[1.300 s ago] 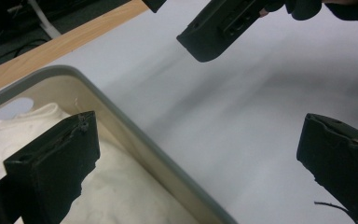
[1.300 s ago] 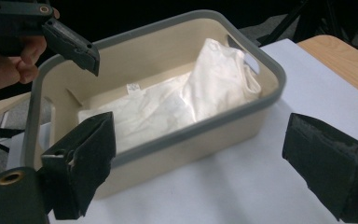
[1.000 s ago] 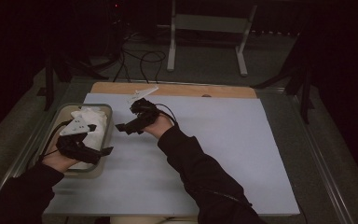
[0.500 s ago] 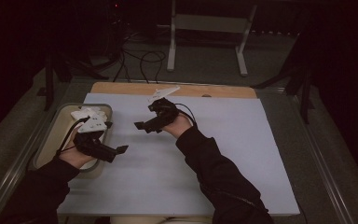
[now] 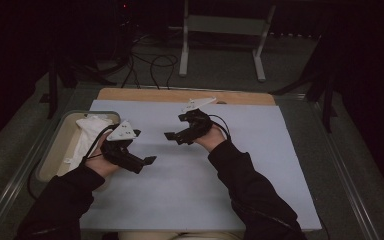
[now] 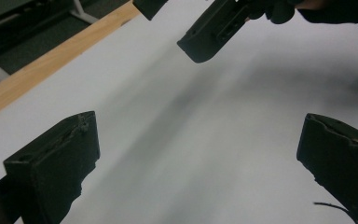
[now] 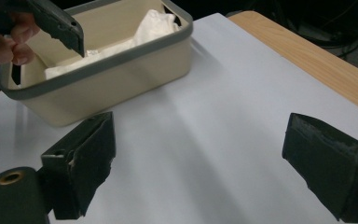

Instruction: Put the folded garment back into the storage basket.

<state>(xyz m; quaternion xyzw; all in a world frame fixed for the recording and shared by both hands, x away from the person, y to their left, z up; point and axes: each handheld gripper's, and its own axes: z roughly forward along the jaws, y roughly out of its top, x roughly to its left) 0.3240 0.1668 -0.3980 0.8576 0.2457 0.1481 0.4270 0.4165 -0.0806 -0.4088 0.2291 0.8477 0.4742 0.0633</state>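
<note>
A beige bin (image 5: 54,148) with a grey rim stands at the left edge of the white sheet (image 5: 180,190), and a crumpled white cloth (image 5: 88,131) lies inside it. My left gripper (image 5: 142,150) hovers over the sheet just right of the bin, open and empty. Facing it from the right, my right gripper (image 5: 176,129) is also open with nothing in it. In the left gripper view the left gripper (image 6: 200,158) looks over bare sheet toward the right gripper's jaws. In the right gripper view the right gripper (image 7: 205,163) faces the bin (image 7: 121,70) and the cloth (image 7: 149,25).
A strip of wooden tabletop (image 5: 180,96) shows beyond the sheet's far edge. A metal frame (image 5: 10,190) borders the table on both sides. Behind the table, cables (image 5: 155,62) and a white stand (image 5: 220,30) sit on the floor.
Both grippers have moved to the right. The left one has come away from over the bin and now hangs above the sheet. The cloth stays in the bin.
</note>
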